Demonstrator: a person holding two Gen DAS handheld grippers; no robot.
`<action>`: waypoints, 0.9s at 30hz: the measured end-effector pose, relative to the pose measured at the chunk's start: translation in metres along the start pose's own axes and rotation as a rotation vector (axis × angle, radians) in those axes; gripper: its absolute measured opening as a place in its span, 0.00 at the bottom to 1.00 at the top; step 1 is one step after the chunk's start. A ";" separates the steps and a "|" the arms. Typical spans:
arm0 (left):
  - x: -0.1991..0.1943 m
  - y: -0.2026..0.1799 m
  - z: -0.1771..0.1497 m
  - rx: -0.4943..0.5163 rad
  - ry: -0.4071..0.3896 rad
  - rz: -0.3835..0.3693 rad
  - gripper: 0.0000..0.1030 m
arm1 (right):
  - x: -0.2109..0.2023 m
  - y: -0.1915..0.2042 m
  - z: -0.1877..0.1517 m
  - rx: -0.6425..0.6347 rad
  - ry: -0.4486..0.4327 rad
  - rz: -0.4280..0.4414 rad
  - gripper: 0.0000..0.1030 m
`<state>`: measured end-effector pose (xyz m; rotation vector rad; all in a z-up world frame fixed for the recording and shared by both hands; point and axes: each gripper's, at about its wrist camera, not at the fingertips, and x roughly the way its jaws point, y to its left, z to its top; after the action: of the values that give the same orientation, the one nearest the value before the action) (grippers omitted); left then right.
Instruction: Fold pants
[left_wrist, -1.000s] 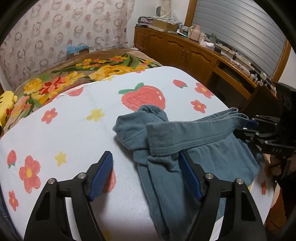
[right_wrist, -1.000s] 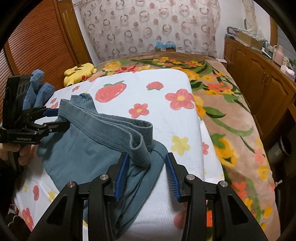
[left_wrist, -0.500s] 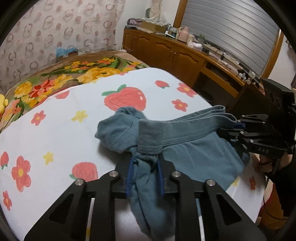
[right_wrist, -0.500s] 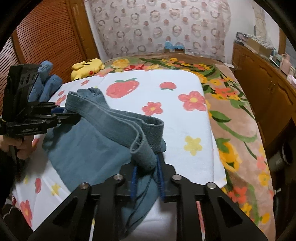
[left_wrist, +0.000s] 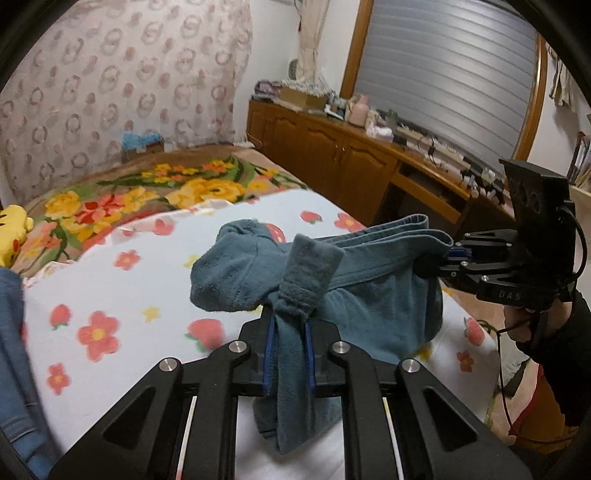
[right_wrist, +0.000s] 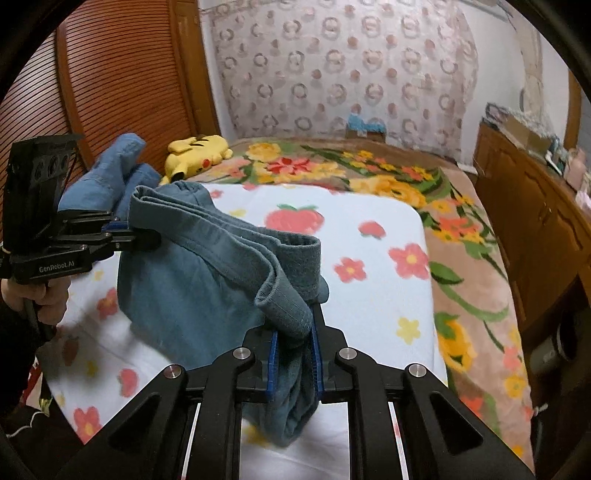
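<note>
I have the left gripper (left_wrist: 289, 354) clamped on 1 end of the teal pants' (left_wrist: 369, 295) waistband, and the right gripper (right_wrist: 294, 363) clamped on the other end. Both sets of blue pads are pinched narrow around cloth. The pants hang between the 2 tools, above the white strawberry-print blanket (right_wrist: 369, 295). Readable text: "GenRobot.AI" on the left tool's body, "DAS" on the right's (partly legible). A yellow plush toy (right_wrist: 197, 153) lies beyond.

We see fuzzy matt teal fleece pants (left_wrist: 373, 295) pinched in both matt black plastic tongs (left_wrist: 289, 354) with silver metal rivets, above a soft printed cloth bedsheet (right_wrist: 373, 295), glossy wood cabinets (left_wrist: 332, 147) beyond.
</note>
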<state>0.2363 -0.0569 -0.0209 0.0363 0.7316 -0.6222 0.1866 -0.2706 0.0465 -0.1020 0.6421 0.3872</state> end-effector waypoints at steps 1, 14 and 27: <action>-0.007 0.003 -0.002 -0.003 -0.009 0.009 0.14 | 0.000 0.004 0.002 -0.010 -0.006 0.005 0.14; -0.048 0.047 -0.033 -0.075 -0.029 0.144 0.14 | 0.036 0.030 0.019 -0.099 0.005 0.114 0.14; -0.006 0.076 -0.042 -0.120 0.060 0.230 0.22 | 0.102 0.004 0.045 -0.043 0.074 0.140 0.19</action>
<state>0.2485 0.0188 -0.0628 0.0277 0.8089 -0.3580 0.2851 -0.2252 0.0215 -0.1130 0.7158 0.5349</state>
